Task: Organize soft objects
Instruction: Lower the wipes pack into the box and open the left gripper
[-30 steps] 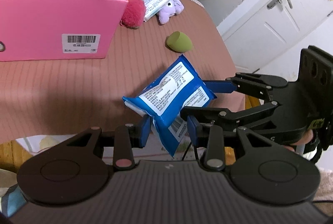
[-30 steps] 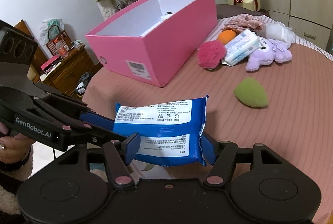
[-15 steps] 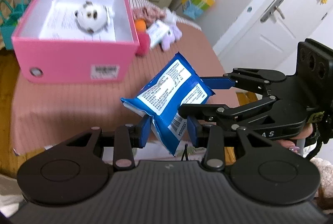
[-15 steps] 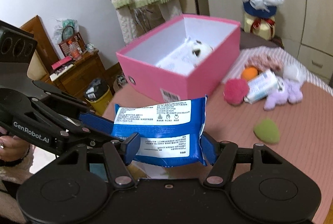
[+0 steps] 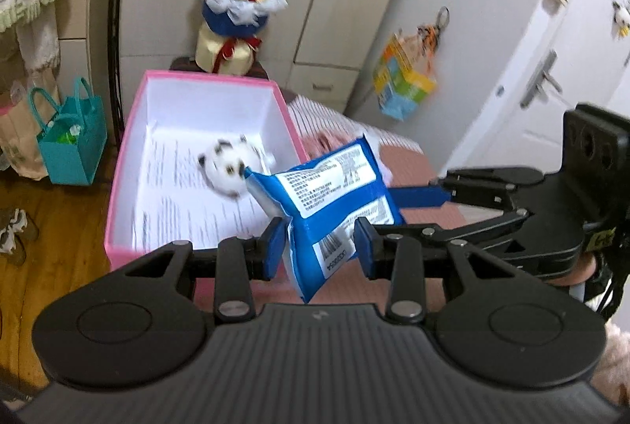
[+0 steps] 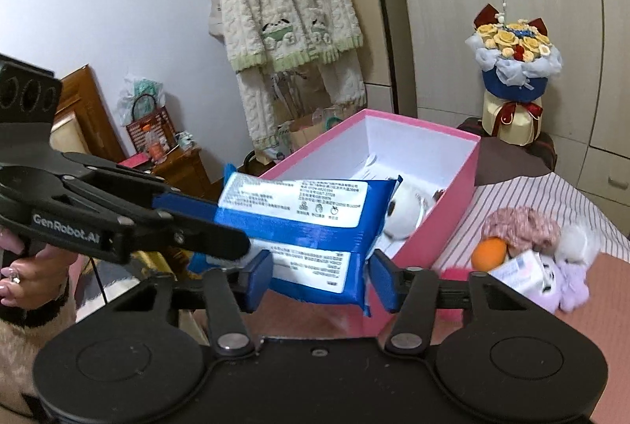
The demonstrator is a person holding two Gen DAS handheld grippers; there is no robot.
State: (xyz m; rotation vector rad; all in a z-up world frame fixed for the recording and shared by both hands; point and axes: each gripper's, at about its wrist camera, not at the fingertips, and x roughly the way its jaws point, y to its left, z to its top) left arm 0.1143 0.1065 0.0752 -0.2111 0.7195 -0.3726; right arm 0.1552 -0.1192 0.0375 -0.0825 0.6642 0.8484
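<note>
Both grippers are shut on a blue pack of wet wipes (image 5: 334, 199), held in the air at the near right edge of the open pink box (image 5: 118, 187). My left gripper (image 5: 317, 246) pinches its lower end; my right gripper (image 6: 321, 276) clamps it across its width, and the pack shows there too (image 6: 311, 223). A white panda plush (image 5: 226, 170) lies in the box on printed paper. In the right wrist view the pink box (image 6: 445, 195) is just behind the pack.
On the brown table (image 6: 602, 305) to the right lie an orange ball (image 6: 489, 253), a pink scrunchie (image 6: 519, 227), a white tissue pack (image 6: 519, 268) and a purple plush (image 6: 567, 282). A flower bouquet (image 5: 236, 10) stands behind the box. A teal bag (image 5: 71, 144) sits on the floor.
Both grippers have lifted the wipes pack up and carried it forward to the box's edge. The view has tilted up, so the box sits lower and closer.
</note>
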